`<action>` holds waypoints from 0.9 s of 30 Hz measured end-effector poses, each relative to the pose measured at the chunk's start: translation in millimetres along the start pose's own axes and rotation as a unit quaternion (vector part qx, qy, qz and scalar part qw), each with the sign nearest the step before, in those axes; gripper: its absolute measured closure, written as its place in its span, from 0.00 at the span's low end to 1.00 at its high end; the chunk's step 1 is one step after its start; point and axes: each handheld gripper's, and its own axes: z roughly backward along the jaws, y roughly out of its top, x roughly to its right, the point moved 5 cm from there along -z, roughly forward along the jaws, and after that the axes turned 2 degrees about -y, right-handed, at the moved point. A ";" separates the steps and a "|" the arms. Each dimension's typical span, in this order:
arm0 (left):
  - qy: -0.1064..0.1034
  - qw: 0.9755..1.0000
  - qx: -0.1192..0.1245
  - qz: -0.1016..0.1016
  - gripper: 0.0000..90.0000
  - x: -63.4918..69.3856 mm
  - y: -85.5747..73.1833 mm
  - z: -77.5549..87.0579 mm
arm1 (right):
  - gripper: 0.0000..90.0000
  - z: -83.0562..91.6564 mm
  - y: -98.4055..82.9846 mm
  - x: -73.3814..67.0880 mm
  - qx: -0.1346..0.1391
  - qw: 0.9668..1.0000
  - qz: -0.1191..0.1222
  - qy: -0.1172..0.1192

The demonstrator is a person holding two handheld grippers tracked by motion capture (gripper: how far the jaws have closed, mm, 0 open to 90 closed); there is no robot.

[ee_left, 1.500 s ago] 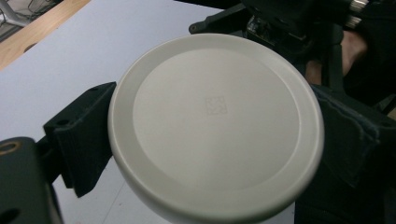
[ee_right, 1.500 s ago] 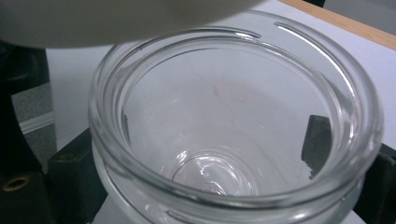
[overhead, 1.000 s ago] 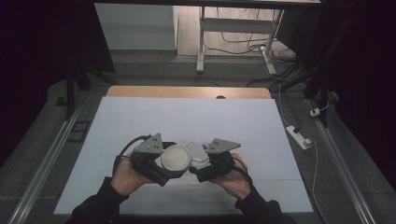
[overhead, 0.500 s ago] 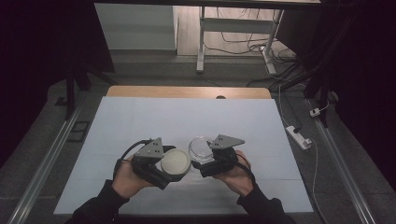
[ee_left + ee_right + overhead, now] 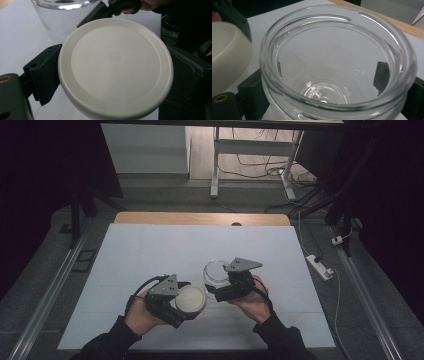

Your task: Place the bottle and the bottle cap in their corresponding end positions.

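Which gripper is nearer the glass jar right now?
Right. The right gripper is clamped around the glass jar; the left gripper, holding the white lid, sits apart beside it.

Both forearms enter over the near edge of the bench [image 5: 150,245]; left gripper [image 5: 172,300] sits nearer that edge, fingers [image 5: 45,75] clamped on a white lid [image 5: 116,67]; right gripper [image 5: 225,287] lies further in, just beside it, fingers [image 5: 382,75] closed round a glass jar [image 5: 337,62]; hands apart.
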 end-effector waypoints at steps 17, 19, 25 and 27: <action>-0.004 1.000 -0.010 0.004 0.09 -1.2 -20.2 -27.3 | 0.07 -25.9 7.9 17.4 -0.007 1.000 -0.008 -0.015; -0.008 1.000 -0.012 0.005 0.09 -0.7 -21.9 -30.9 | 0.07 -29.1 9.0 19.1 -0.007 1.000 -0.009 -0.017; -0.011 1.000 -0.021 0.004 0.09 -0.5 -26.9 -42.3 | 0.07 -39.1 12.1 24.0 -0.009 1.000 -0.011 -0.021; -0.012 1.000 -0.023 0.004 0.09 -1.1 -28.9 -48.4 | 0.07 -42.3 13.0 25.9 -0.010 1.000 -0.012 -0.022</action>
